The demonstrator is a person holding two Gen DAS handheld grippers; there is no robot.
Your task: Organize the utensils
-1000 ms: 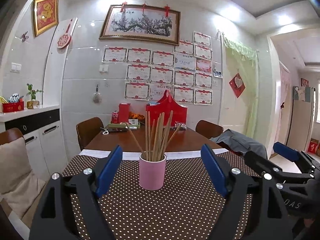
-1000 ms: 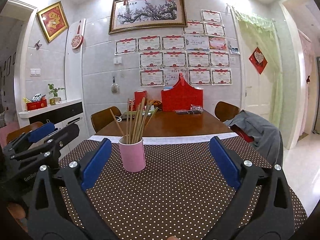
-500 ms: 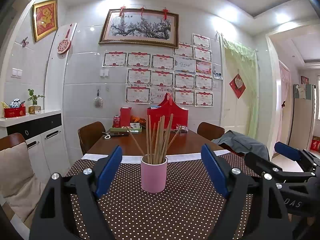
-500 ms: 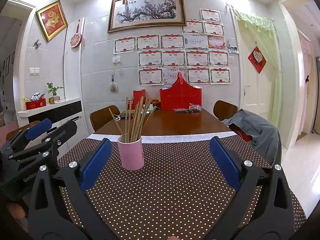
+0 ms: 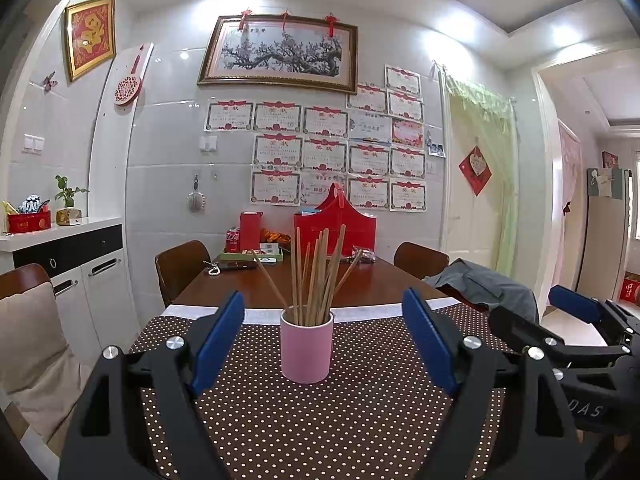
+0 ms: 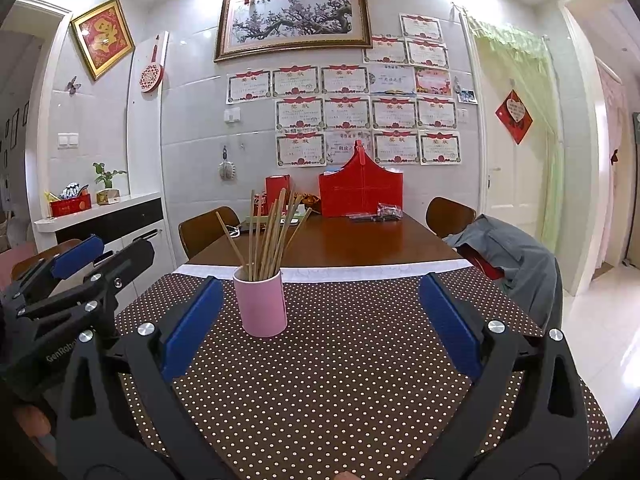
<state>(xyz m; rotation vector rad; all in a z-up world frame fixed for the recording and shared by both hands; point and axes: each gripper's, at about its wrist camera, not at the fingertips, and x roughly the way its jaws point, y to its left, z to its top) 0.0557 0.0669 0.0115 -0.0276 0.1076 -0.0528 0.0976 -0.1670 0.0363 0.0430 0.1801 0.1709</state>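
Pink cup point(image 5: 307, 346): stands upright on the dotted cloth point(image 5: 320, 420) covering the near part of the desk point(image 5: 372, 280), toward the middle of that near part, well in from the side edges.
Chopsticks point(image 5: 316, 276): a loose bundle stands in the cup, fanned outward, one leaning far left and one far right.
Left hand-held gripper point(image 5: 324, 344): jaws spread wide and empty, the cup framed between them but not touched.
Right hand-held gripper point(image 6: 320, 324): jaws also wide apart, holding nothing; the cup sits nearer its left finger.
Tipping risk: the cup looks tall and light, so a finger nudging its wall or catching a leaning stick could topple it and scatter the bundle.
Grip risk: thin round sticks may roll or slip out between the flat pads point(image 5: 218, 344) if pinched off-centre.
Collision risk: both tools hover near each other over the near edge; reaching for the cup together could knock them.
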